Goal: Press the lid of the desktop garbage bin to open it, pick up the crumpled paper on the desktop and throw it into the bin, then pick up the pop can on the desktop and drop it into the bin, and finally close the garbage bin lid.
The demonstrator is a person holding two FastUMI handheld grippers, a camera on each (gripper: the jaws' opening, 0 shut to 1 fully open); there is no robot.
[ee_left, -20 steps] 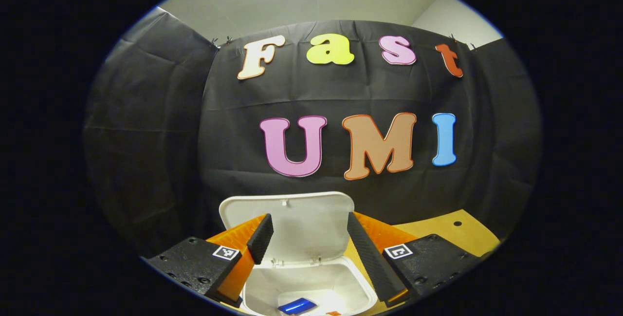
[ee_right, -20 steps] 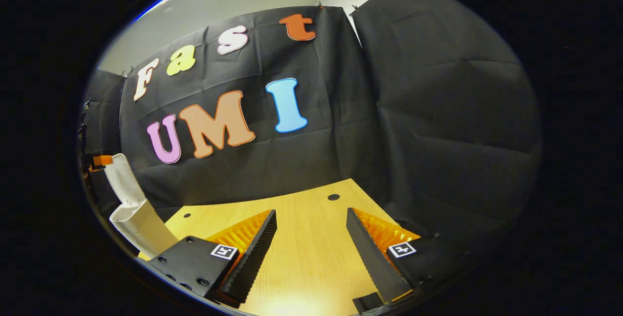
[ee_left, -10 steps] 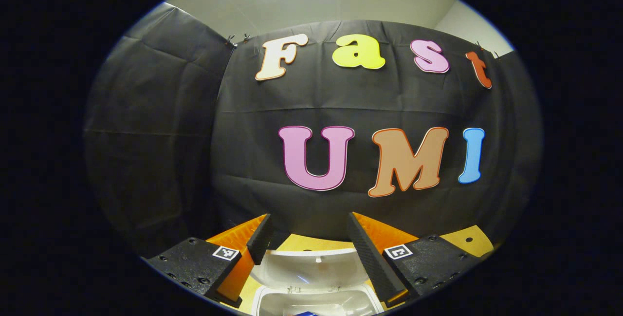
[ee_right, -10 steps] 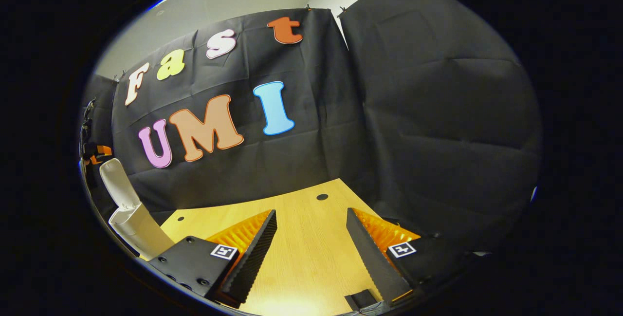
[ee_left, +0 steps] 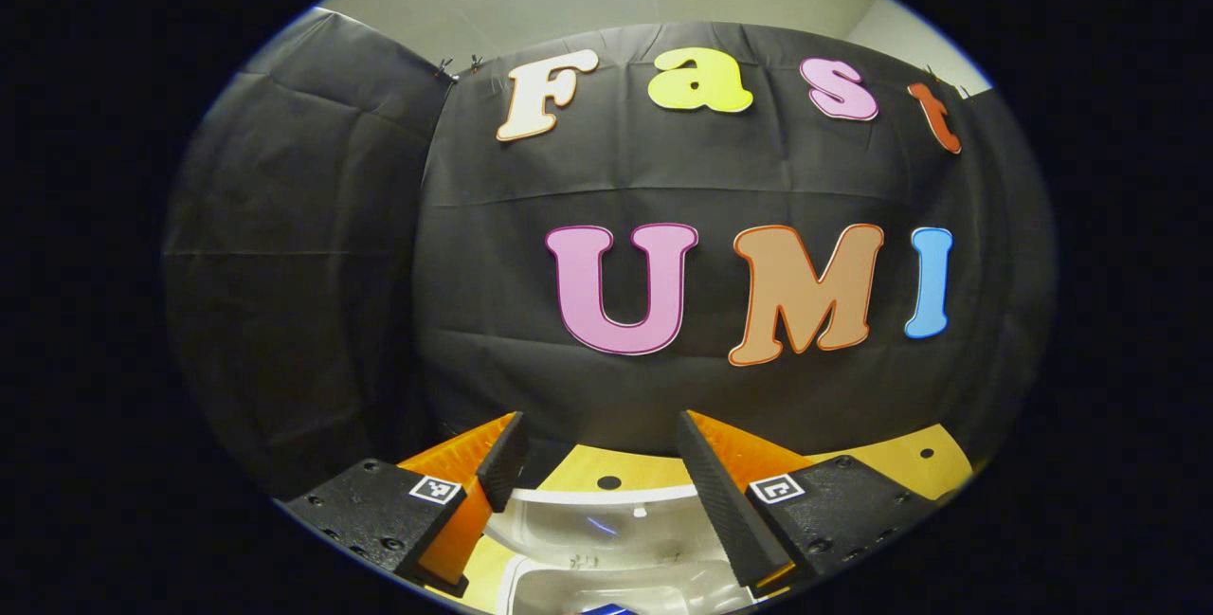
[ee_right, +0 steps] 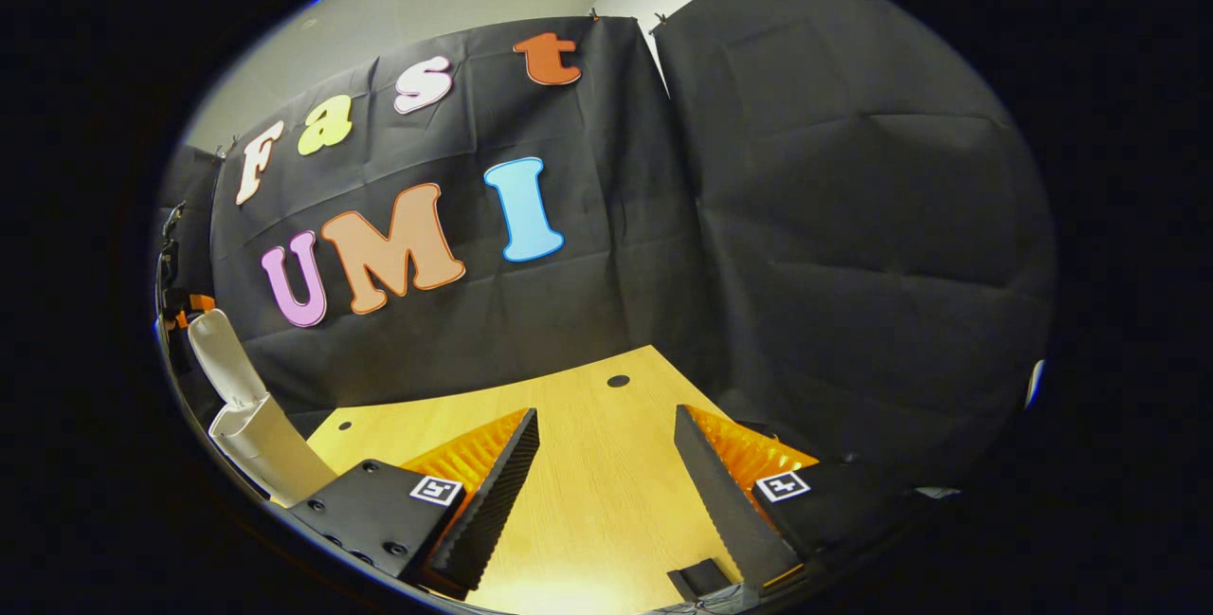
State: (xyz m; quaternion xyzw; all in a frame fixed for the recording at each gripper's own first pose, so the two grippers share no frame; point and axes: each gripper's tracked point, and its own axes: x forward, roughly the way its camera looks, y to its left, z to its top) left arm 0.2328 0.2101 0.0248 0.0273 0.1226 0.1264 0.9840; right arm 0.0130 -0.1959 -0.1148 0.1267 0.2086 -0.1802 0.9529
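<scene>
The left gripper [ee_left: 597,482] is held wide open and empty above the garbage bin [ee_left: 606,587], whose lid [ee_left: 597,525] is raised. The right gripper [ee_right: 606,473] is likewise spread open, empty, over the desktop [ee_right: 606,501]; the bin is seen at that view's far left.

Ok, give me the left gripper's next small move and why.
Probably bring the open left gripper up behind the raised lid and tip it forward over the bin. The lid stands open, a blue item lies inside, and the desk ahead looks bare.
</scene>
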